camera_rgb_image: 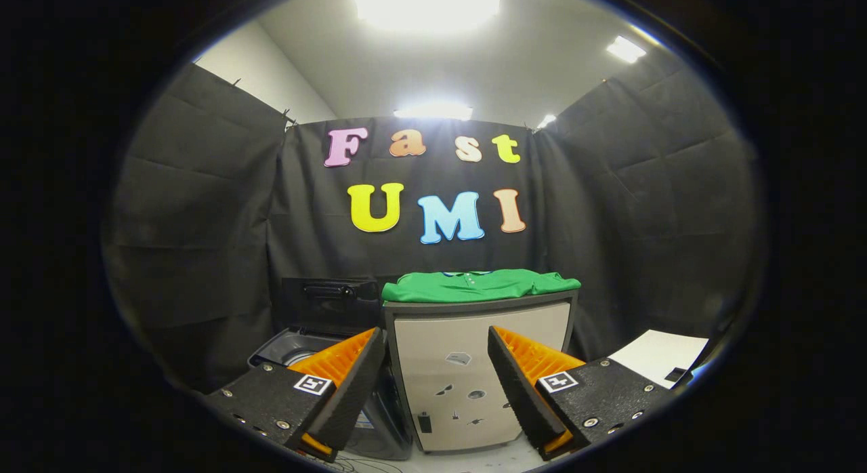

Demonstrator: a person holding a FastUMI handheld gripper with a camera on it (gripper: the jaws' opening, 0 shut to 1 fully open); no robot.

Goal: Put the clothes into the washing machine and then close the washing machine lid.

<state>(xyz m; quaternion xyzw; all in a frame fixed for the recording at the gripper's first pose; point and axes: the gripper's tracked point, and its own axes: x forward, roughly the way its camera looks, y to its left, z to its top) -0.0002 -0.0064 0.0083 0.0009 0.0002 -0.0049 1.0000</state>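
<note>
So far nothing is loaded: your tongs [437, 371] hang wide open and empty, the folded green polo shirt [477, 285] lies atop the cabinet [474, 385] beyond them, beside the open-lidded washing machine [298, 347].

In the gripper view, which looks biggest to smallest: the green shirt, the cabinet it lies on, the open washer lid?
1. Cabinet
2. Green shirt
3. Washer lid, partly hidden behind the cabinet, so unsure against the shirt.
The claw is open, empty, short of them.
</note>
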